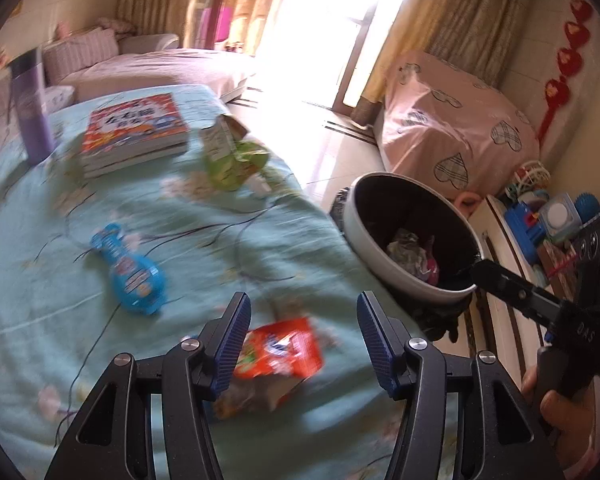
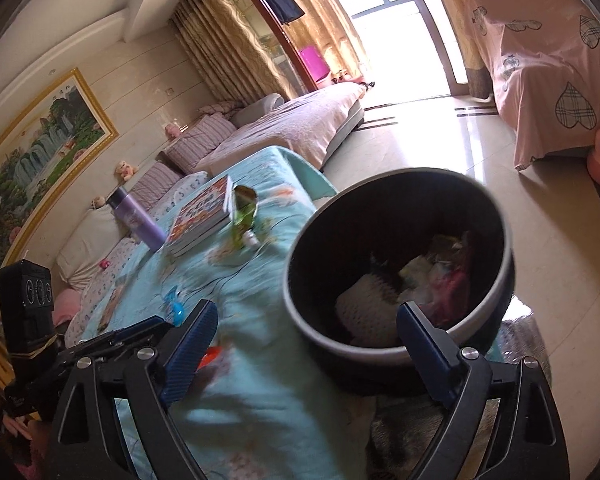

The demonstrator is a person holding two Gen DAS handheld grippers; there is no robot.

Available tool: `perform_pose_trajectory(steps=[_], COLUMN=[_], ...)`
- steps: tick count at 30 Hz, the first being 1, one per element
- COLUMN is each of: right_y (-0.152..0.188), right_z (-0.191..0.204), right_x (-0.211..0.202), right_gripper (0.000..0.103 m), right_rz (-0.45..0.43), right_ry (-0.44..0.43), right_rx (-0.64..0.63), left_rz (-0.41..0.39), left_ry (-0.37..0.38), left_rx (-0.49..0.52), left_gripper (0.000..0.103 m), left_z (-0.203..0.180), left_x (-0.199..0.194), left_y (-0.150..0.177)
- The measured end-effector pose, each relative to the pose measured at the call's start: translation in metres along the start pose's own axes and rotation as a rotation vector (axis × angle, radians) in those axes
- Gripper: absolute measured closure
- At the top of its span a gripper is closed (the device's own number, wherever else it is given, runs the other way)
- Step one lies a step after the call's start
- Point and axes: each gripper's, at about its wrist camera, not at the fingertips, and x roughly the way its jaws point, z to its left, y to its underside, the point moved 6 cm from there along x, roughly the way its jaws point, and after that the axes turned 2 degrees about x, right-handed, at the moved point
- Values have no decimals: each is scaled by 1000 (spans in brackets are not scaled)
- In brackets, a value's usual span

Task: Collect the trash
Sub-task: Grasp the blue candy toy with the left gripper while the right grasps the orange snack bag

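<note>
An orange snack wrapper (image 1: 280,350) lies on the teal-covered table (image 1: 204,240), between and just beyond the tips of my open left gripper (image 1: 300,340). A blue wrapper (image 1: 130,270) lies to its left, a green wrapper (image 1: 232,160) with a torn carton farther back. The round trash bin (image 2: 400,264), with trash inside, stands at the table's right edge. My right gripper (image 2: 306,344) is open and empty, its jaws either side of the bin's near rim. The bin (image 1: 410,236) and the right gripper's tip also show in the left wrist view.
A stack of books (image 1: 136,132) and a purple bottle (image 1: 32,108) stand at the table's far side. A sofa (image 2: 292,128) lies behind. A pink-covered piece of furniture (image 1: 452,128) and a shelf of toys (image 1: 540,224) are to the right.
</note>
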Motion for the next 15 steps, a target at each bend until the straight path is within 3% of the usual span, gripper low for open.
perform_pose_trajectory(steps=[15], right_y=[57], right_z=[60], right_x=[32], right_gripper=[9], right_rz=[119], right_ry=[-64], right_rx=[-63], left_rz=[-8], left_ry=[-86], left_rx=[-175], left_gripper=[46], left_z=[82], left_x=[-48], left_y=[34])
